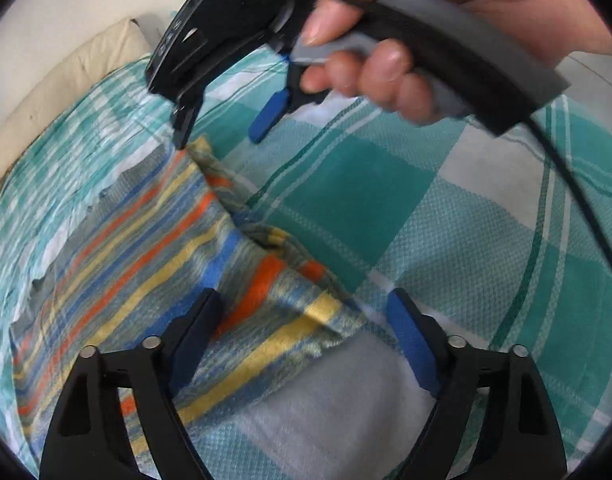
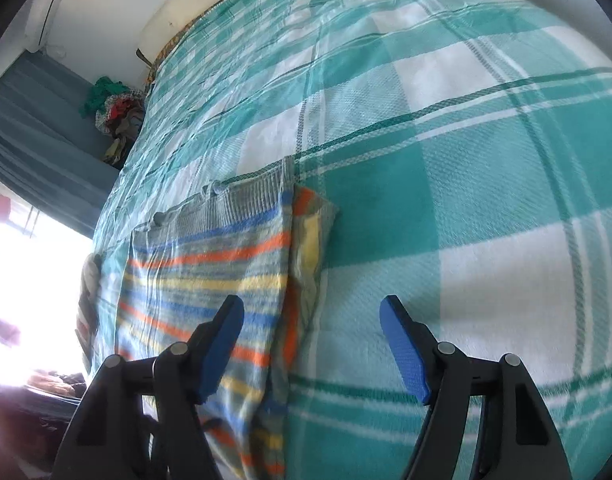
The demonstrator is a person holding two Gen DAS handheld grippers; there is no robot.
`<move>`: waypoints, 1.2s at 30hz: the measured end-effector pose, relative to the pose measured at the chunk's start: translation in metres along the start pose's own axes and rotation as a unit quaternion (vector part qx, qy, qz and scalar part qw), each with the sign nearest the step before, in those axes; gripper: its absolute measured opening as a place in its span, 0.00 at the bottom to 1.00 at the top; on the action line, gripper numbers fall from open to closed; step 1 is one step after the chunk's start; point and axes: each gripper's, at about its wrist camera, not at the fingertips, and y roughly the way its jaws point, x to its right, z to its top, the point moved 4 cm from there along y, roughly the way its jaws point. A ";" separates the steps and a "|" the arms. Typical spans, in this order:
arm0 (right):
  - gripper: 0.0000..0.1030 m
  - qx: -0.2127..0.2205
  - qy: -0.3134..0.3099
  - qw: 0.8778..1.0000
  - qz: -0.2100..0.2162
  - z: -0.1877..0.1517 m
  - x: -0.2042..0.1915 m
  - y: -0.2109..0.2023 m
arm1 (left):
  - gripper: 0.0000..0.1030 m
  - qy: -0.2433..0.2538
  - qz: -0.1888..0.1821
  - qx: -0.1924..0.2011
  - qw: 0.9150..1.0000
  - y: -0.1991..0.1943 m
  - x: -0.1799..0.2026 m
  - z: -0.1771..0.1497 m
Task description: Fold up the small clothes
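Note:
A small knitted garment (image 1: 138, 248) with grey, blue, orange and yellow stripes lies flat on the teal-and-white checked bedspread (image 1: 445, 208), its right side folded inward. My left gripper (image 1: 306, 320) hovers open over the garment's near right edge; the cloth lies below the fingers and the pads do not press it. A hand holds my right gripper (image 1: 222, 132) over the garment's far corner, jaws apart. In the right wrist view the right gripper (image 2: 311, 336) stands open above the folded edge of the garment (image 2: 210, 264), its left fingertip (image 2: 226, 340) over the stripes.
A cream pillow (image 1: 66, 80) lies at the bed's far left against a white wall. A pile of clothes (image 2: 118, 112) sits beyond the bed's edge near a bright window (image 2: 26, 280). The bedspread (image 2: 485, 160) stretches right of the garment.

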 end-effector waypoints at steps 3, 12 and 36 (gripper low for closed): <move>0.48 -0.010 0.002 1.000 0.014 0.014 -0.007 0.027 | 0.20 -0.003 0.005 0.003 1.000 0.002 0.004 0.004; 0.09 0.044 -0.103 0.993 -0.049 0.029 -0.097 -0.003 | 0.05 -0.184 -0.014 0.064 0.981 -0.086 -0.069 -0.016; 0.42 -0.018 -0.218 0.975 0.041 -0.040 -0.353 0.161 | 0.37 -0.497 0.092 -0.005 0.863 -0.162 -0.249 -0.235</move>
